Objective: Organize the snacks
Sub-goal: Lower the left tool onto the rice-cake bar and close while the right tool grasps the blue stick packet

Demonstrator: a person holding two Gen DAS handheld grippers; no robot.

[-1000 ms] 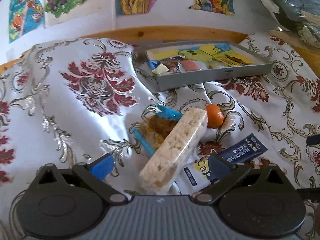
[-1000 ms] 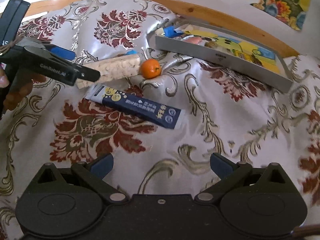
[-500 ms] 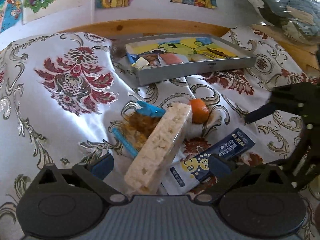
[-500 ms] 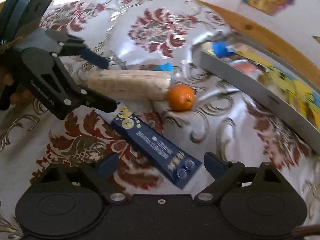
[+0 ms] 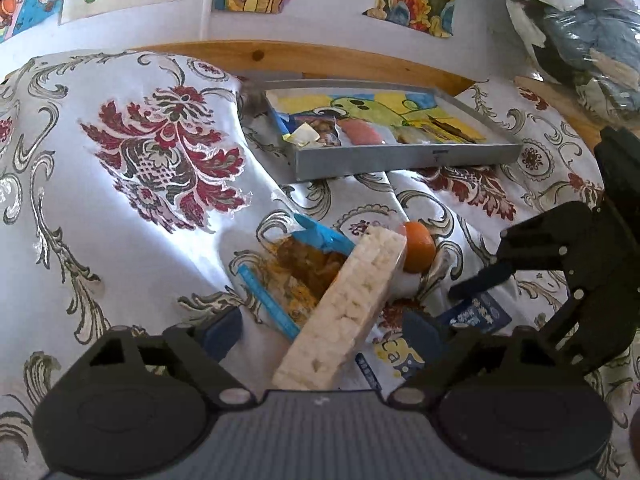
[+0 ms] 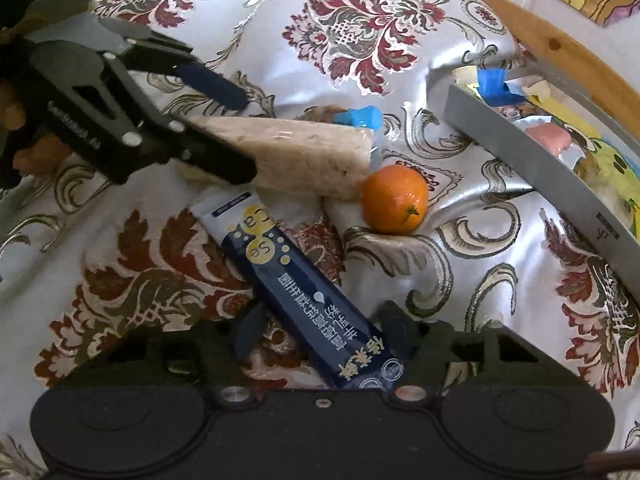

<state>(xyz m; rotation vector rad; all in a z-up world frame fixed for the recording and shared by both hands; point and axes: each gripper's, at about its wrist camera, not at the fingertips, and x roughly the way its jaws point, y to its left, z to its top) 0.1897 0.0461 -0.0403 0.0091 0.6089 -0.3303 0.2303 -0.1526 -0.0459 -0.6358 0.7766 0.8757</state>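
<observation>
My right gripper (image 6: 320, 330) sits low over the patterned cloth (image 6: 472, 264), its fingers spread either side of a dark blue sachet (image 6: 304, 292) without touching it. My left gripper (image 6: 224, 132) straddles a pale rice bar (image 6: 304, 156), jaws apart. An orange (image 6: 394, 200) rests just beside the bar's end; a grey tray (image 6: 540, 164) of snacks lies at right.

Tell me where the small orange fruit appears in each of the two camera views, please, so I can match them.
Left wrist view: the orange fruit sits right of centre, just beyond the far end of the rice cracker bar.
Right wrist view: the orange fruit sits near the centre, beside the bar's right end.
Shared landmark: the grey tray, beyond the fruit in both views.
</observation>
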